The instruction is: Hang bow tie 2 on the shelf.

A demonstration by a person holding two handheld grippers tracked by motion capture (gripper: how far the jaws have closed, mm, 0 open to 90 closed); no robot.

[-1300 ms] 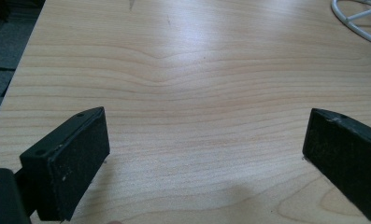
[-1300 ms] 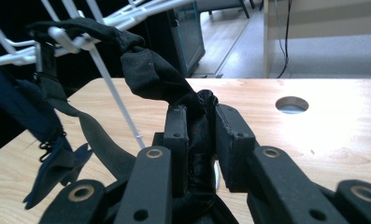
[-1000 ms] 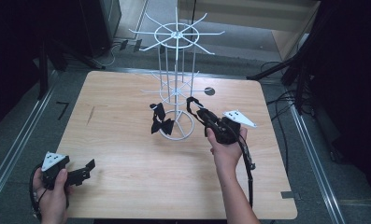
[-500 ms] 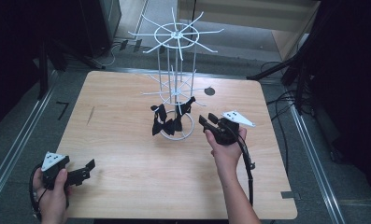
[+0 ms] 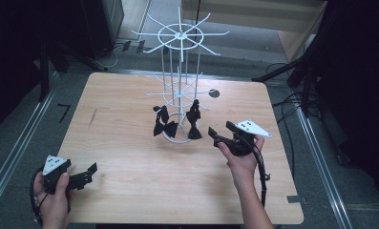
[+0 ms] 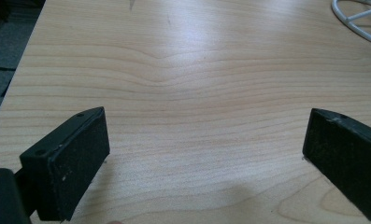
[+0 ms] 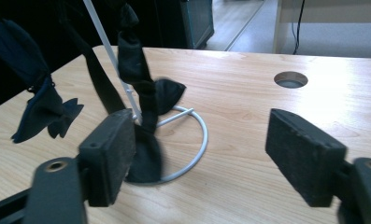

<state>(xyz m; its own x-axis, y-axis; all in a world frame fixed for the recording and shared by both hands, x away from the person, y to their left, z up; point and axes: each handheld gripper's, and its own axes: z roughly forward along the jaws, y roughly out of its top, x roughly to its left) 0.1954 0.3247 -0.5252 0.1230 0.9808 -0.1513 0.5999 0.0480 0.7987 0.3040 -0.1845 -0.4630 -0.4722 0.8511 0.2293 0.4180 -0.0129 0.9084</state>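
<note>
The right gripper (image 5: 218,135) was held low over the pale wooden table (image 5: 130,157), jaws spread wide and gripping nothing; in the right gripper view its left pad (image 7: 109,156) stood just in front of the black fabric bow tie (image 7: 143,116), not touching it as far as could be judged. That bow tie hung from a lower arm of the white wire display stand (image 5: 179,90), its lower end draped within the stand's ring base (image 7: 192,154); a second dark bow tie (image 7: 38,105) hung further off to the gripper's left, also clear of the jaws. Beyond, a round cable hole (image 7: 290,79) was cut in the table top. The left gripper (image 5: 82,175) rested well apart at the near table corner, jaws likewise wide open over bare wood.

Risks, as judged: the nearer tie appeared blurred, possibly swinging; closing on it now could miss the fabric or catch the thin upright wire alongside. A pull on a snagged strap could tip or drag the light stand; the unused left gripper was too far off to steady it.
</note>
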